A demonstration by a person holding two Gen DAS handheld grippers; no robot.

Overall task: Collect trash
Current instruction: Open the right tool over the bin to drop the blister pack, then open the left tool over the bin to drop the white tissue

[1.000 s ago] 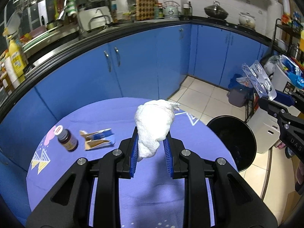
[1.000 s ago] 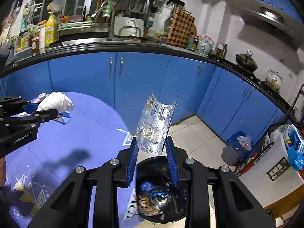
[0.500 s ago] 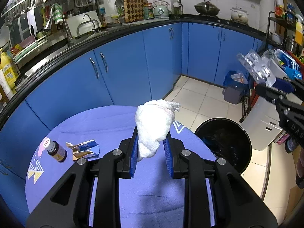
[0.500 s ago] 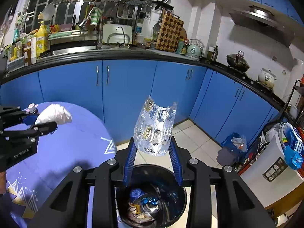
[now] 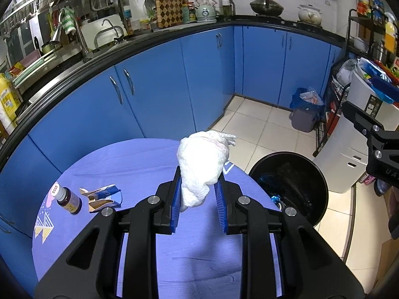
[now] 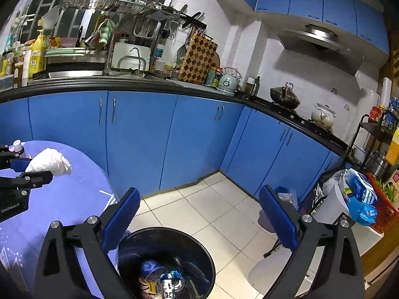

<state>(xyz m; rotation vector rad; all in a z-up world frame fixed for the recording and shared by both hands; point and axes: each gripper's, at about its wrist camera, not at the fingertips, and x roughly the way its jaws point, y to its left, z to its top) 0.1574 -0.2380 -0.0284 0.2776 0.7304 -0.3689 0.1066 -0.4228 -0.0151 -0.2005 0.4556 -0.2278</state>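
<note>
Above the black trash bin (image 6: 165,261), the right tongs (image 6: 198,215) are seen spread wide with nothing between them; their jaws have just been opening, and the blister pack carried there a moment ago is no longer held. It probably lies among the bin's contents, though it cannot be picked out with certainty. Over the purple counter (image 5: 139,159), the left tongs (image 5: 198,200) are clamped on a crumpled white tissue (image 5: 202,164), which is held clear of the surface and short of the bin.

The step in hand is judged to be the delivery of that tissue. It would be done well if the wad were carried fully over the bin's mouth before release, since light paper may drift and catch on the rim.

In the bin, a blue cup-like item, crinkled blue foil and other scraps are visible. On the counter, a small brown bottle (image 5: 68,199) and a torn blue-and-tan wrapper (image 5: 103,196) are left, just beside each other.
</note>
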